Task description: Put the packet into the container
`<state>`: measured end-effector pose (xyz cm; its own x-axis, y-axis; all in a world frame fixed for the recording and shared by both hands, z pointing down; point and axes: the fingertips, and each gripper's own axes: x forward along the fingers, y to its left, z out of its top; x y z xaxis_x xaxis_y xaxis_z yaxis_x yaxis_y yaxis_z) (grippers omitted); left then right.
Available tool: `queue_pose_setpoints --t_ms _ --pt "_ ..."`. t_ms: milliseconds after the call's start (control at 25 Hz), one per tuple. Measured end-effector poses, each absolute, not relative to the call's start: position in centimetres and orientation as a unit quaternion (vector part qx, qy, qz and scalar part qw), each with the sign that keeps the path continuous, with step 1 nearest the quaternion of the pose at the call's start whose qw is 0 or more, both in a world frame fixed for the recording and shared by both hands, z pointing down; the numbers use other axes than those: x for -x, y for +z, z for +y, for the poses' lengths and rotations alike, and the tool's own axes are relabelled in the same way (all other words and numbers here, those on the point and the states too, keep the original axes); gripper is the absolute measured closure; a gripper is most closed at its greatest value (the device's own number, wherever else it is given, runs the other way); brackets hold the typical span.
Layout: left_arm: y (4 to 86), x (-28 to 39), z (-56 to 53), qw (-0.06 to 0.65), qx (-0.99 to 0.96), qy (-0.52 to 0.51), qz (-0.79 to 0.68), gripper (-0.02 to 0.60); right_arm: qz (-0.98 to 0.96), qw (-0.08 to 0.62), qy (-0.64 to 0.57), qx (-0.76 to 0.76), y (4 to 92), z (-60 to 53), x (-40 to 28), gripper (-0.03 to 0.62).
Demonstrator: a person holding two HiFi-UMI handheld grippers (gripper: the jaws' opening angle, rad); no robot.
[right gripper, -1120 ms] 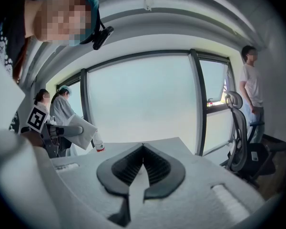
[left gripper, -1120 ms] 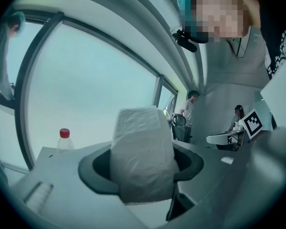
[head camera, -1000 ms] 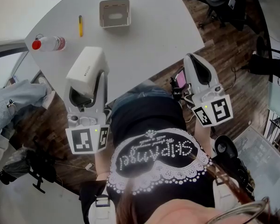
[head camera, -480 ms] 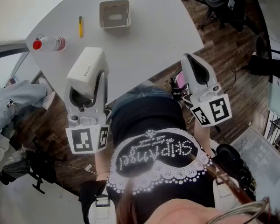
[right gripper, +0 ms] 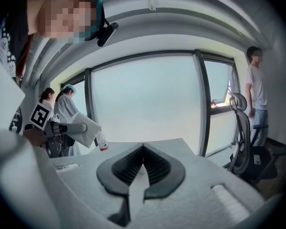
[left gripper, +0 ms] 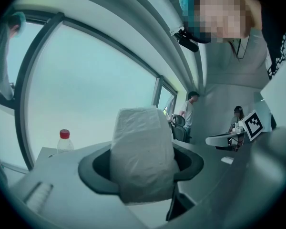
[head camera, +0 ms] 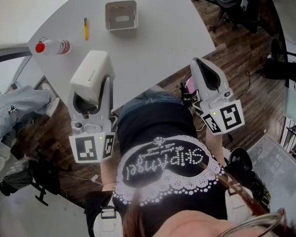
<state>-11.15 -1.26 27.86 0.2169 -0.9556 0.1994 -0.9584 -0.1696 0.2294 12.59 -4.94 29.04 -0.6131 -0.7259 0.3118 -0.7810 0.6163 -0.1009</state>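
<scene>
1 packet (head camera: 91, 73), 1 container (head camera: 121, 15), 1 bottle (head camera: 52, 47), 1 yellow pen (head camera: 85, 27), 2 grippers (left gripper: 142, 163) (right gripper: 142, 168), 1 table (head camera: 163, 33)

container (head camera: 121, 15) on table (head camera: 160, 46), pen (head camera: 85, 27) left of it, bottle (head camera: 52, 46) further left

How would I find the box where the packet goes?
Look at the big grey table. On its far side sits a small white square open-topped container, right of a thin yellow pen and a clear bottle with a red cap. It is the only hollow, walled thing there.
</scene>
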Motion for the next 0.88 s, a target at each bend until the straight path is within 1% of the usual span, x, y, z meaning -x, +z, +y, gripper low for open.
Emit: queue_pose_setpoints --t_ms 200,880 --pt "28.02 11.02 -1.37 0.162 -0.765 0.001 -0.623 0.296 -0.891 0.121 0.113 -0.423 28.98 -4.89 -12.67 0.597" --pt "28.05 11.09 -1.44 0.158 -0.764 0.007 -0.625 0.296 -0.890 0.130 0.103 -0.424 28.87 -4.84 -12.83 0.597"
